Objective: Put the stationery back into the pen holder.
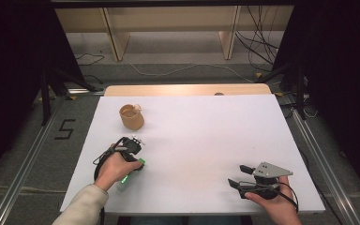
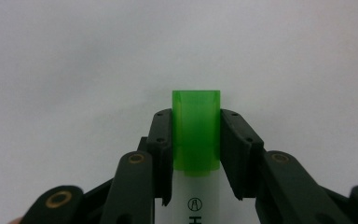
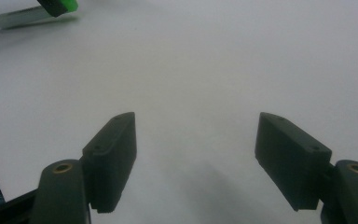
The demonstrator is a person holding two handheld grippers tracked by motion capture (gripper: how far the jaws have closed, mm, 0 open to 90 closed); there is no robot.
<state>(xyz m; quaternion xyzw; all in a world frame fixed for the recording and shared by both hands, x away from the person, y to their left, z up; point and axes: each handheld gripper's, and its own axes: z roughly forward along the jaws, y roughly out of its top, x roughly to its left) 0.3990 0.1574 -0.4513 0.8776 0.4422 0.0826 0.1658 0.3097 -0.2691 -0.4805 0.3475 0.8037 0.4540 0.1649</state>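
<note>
The white-barrelled highlighter pen with a translucent green cap lies low on the white tabletop, at its near left part, well in front of the tan, round wooden cup that stands toward the far left. In the left gripper view the left claw is clenched on the pen: its two black jaws press flat against either side of the green cap, with the white barrel running back between them. In the high view the same claw sits under the person's left hand, the pen's green end glowing beside it. The right claw rests near the right front edge, released, its jaws spread wide over bare tabletop.

The step in hand looks like the grasp itself, just completed and not yet lifted. The next move probably calls for raising the pen cleanly, keeping the grip firm since the hold is on the cap alone, then carrying it toward the cup.
</note>
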